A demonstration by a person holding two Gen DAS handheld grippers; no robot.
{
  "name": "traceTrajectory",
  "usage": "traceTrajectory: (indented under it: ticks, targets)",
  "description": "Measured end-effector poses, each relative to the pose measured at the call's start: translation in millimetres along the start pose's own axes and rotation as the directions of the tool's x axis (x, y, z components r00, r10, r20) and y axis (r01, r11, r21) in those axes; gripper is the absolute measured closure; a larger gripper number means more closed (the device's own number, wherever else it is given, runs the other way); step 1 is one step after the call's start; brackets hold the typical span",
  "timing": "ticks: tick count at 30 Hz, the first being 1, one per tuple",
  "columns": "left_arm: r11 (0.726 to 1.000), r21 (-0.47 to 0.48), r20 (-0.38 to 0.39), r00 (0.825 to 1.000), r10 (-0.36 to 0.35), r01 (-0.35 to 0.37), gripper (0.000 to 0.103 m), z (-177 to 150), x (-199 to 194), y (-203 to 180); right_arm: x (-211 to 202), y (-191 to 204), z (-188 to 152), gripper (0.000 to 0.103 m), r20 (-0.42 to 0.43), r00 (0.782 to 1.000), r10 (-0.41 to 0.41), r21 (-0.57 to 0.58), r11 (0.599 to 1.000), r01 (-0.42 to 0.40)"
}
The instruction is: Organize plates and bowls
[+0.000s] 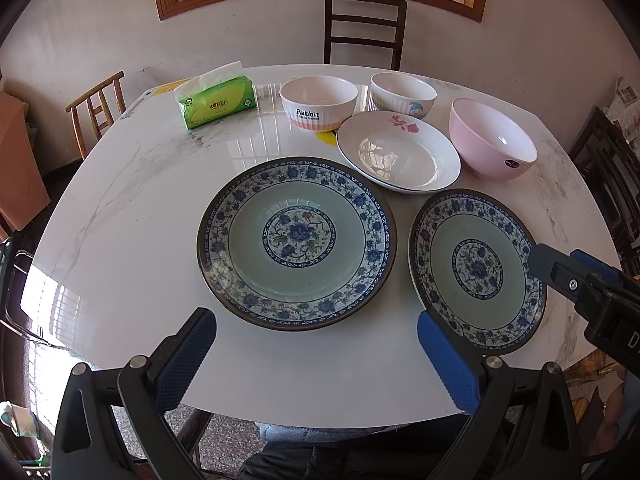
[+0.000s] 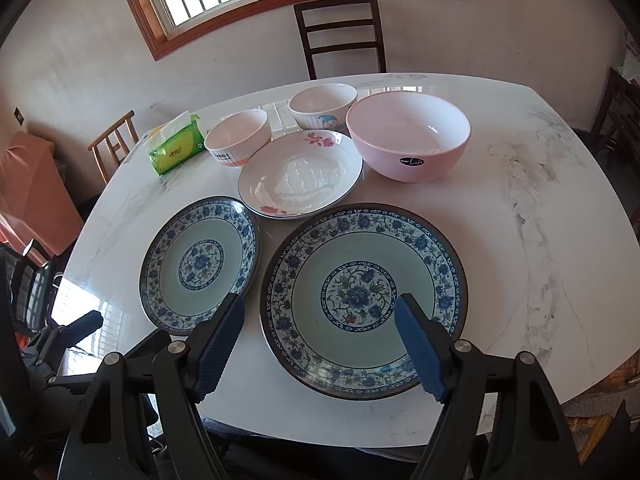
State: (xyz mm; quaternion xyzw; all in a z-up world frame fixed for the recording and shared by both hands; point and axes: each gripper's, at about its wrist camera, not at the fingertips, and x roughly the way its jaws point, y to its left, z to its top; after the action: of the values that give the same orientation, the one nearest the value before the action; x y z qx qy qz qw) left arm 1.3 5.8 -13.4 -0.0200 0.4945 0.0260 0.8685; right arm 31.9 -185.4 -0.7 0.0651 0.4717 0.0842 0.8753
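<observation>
Right wrist view: your right gripper [image 2: 320, 344] straddles the near rim of the blue-patterned ceramic plate [image 2: 364, 300] at the table's [image 2: 540, 240] near edge, unclamped; your left gripper [image 1: 316, 356] gapes empty.

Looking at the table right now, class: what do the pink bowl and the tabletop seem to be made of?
Pink bowl: probably plastic or melamine, though glazed ceramic is possible; smooth, uniform colour, soft shine, a stuck-on label.
Tabletop: polished marble or a marble-look slab; white with grey veins, mirroring the window.
</observation>
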Motion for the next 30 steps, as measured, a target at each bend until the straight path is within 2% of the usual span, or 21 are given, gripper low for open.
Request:
traceTrajectory:
  ticks: [25, 30]
  targets:
    - [1.0, -0.008, -0.013, 1.0, -0.011, 0.011, 0.0, 1.2, 6.2, 3.0, 3.9, 7.4, 2.9, 0.029, -0.014, 0.999, 0.035, -0.026, 0.999, -0.035]
    - [0.998, -0.038, -0.034, 0.998, -0.059, 0.057, 0.0, 1.8, 10.2, 11.9, 4.5, 6.3, 3.7, 0.029, -0.015, 0.999, 0.044, -0.025, 0.999, -0.044]
